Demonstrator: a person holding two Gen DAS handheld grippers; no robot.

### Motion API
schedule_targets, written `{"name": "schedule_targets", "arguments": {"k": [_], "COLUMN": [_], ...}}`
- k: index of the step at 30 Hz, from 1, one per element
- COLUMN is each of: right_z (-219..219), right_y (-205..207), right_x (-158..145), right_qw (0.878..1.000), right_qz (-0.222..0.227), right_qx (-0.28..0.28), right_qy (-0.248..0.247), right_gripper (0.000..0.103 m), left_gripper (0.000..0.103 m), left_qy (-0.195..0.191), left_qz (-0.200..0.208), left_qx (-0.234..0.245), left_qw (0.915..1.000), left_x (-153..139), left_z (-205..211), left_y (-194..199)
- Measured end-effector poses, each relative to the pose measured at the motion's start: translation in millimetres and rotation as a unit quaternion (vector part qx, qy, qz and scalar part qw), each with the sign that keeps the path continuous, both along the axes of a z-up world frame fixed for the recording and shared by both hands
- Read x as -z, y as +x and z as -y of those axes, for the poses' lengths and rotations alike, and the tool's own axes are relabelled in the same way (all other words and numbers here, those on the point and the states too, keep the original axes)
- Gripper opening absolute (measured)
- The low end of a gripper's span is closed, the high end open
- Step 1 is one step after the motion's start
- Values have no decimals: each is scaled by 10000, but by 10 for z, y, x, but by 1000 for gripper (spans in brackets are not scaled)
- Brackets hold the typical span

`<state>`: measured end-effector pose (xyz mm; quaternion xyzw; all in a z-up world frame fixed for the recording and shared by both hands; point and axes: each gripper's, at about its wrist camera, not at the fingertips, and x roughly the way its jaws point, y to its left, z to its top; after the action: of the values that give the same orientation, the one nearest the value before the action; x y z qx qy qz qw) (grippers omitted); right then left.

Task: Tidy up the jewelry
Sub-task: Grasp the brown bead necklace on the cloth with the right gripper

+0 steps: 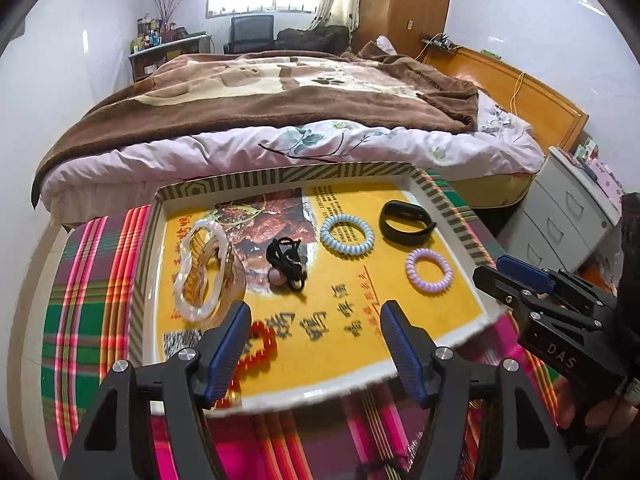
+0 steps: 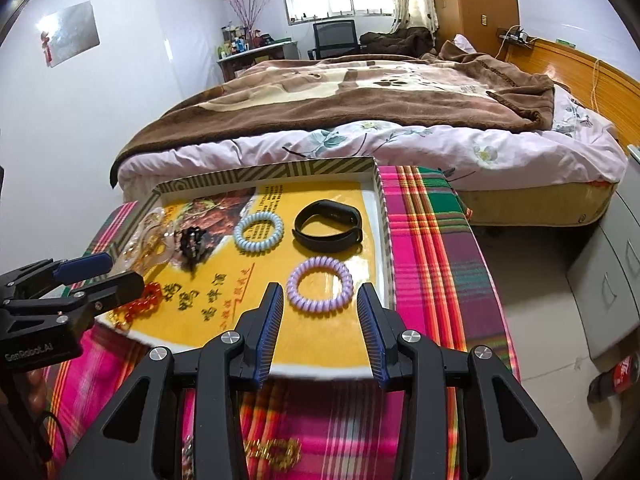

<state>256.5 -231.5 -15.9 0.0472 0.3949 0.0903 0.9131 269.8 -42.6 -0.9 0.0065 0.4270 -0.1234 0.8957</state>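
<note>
Our shallow cardboard tray [image 1: 440, 196] holds two ribbed coil hair ties [image 2: 320, 283], a smooth black wristband [image 2: 328, 229] and glossy red beads [image 1: 256, 356]; both our tongs, left [image 1: 316, 348] and right [image 2: 320, 332], gape wide, empty.

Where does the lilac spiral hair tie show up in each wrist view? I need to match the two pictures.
Left wrist view: the lilac spiral hair tie lies right of centre, near the tray's right rim, in front of the black wristband.
Right wrist view: it lies at centre, just beyond the open right gripper.
Shared landmark: the black wristband, directly behind it in both views.
</note>
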Motion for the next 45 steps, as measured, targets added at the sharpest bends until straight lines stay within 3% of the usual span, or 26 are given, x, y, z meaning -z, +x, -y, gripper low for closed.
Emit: {"name": "schedule_targets", "arguments": {"k": [12, 23, 24, 26, 29, 36, 42, 44, 45], "right_z": [51, -203, -220, -263, -354, -660, -685, -675, -655], "right_y": [-653, -1180, -1207, -1227, -1232, -1274, -1298, -1319, -1333], "right_x": [10, 336, 341, 366, 415, 477, 486, 492, 490], "right_qw": [9994, 9957, 9955, 9949, 9946, 9962, 9960, 9961, 9961], "right_qz": [-27, -479, -479, -529, -607, -532, -520, -517, -501], "right_qx": [-160, -593, -607, -645, -644, -663, -536, -507, -472], "right_qy": [289, 523, 543, 561, 533, -212, -500, -511, -552], "right_gripper": [40, 40, 41, 54, 56, 58, 58, 54, 46], "left_gripper": [69, 70, 70, 71, 72, 72, 72, 72, 72], "left_qy": [-139, -562, -585, -605, -646, -692, -754, -784, -788], "left_qz": [240, 53, 40, 8, -21, -77, -145, -183, -205], "left_qx": [-115, -427, -458, -514, -560, -542, -534, -530, -528], "left_qw": [9996, 9975, 9972, 9968, 9963, 9961, 9956, 9953, 9953], "left_x": [-114, 106, 123, 151, 183, 232, 280, 297, 309], "left_z": [-164, -483, -513, -566, -615, -669, -681, -680, -672], "left_y": [-649, -1146, -1175, -1218, -1259, -1305, -1306, -1305, -1300]}}
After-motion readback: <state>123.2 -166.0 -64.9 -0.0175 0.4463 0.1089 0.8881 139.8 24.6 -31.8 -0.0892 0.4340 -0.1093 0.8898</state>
